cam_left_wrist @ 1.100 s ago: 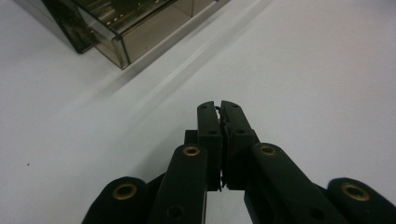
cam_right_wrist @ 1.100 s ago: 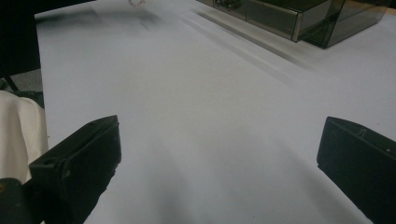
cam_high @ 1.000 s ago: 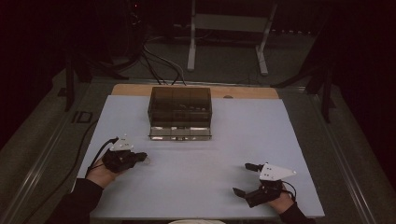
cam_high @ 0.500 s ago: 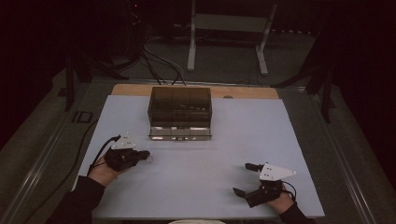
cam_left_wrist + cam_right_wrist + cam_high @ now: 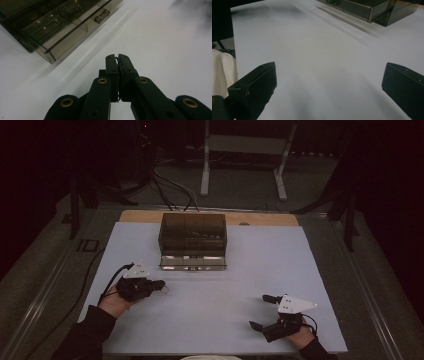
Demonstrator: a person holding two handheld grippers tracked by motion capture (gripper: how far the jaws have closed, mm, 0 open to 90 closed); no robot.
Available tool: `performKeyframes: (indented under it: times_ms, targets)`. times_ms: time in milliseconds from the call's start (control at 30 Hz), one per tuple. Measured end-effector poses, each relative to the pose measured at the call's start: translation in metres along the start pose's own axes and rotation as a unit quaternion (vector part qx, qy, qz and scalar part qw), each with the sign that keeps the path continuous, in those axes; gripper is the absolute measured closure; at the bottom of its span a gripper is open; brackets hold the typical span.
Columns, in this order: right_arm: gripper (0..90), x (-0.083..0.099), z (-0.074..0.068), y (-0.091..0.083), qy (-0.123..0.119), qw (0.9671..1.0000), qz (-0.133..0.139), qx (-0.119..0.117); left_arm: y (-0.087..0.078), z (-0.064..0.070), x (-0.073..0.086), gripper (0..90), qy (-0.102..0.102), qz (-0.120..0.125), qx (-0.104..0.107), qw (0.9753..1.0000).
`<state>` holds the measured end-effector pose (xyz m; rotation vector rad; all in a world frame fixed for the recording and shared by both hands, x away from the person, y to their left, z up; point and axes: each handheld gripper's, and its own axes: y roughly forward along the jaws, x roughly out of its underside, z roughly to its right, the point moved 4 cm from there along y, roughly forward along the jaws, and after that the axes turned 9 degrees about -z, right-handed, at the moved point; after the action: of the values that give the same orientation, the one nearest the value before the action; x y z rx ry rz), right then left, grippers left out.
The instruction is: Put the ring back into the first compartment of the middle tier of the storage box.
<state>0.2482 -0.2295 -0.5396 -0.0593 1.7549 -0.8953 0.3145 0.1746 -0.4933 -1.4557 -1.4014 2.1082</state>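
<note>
Just ahead of left claw (image 5: 117, 58): drawer box (image 5: 53, 23), apart.

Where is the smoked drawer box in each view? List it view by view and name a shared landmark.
High view: the drawer box stands at the far middle of the white table.
Left gripper view: upper left, beyond the shut left gripper.
Right gripper view: top right edge, far past the open right gripper.
Shared landmark: the box's drawer front with its small handle.
</note>
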Motion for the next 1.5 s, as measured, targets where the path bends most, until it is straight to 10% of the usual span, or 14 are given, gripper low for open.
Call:
performKeyframes:
  times_ms: [1500]
  targets:
    - [0.0, 0.0, 0.0, 0.0, 0.001, 1.0, 0.0, -0.001, -0.014, -0.002, -0.033, 90.0, 0.021, 0.023, 0.014, 0.9994]
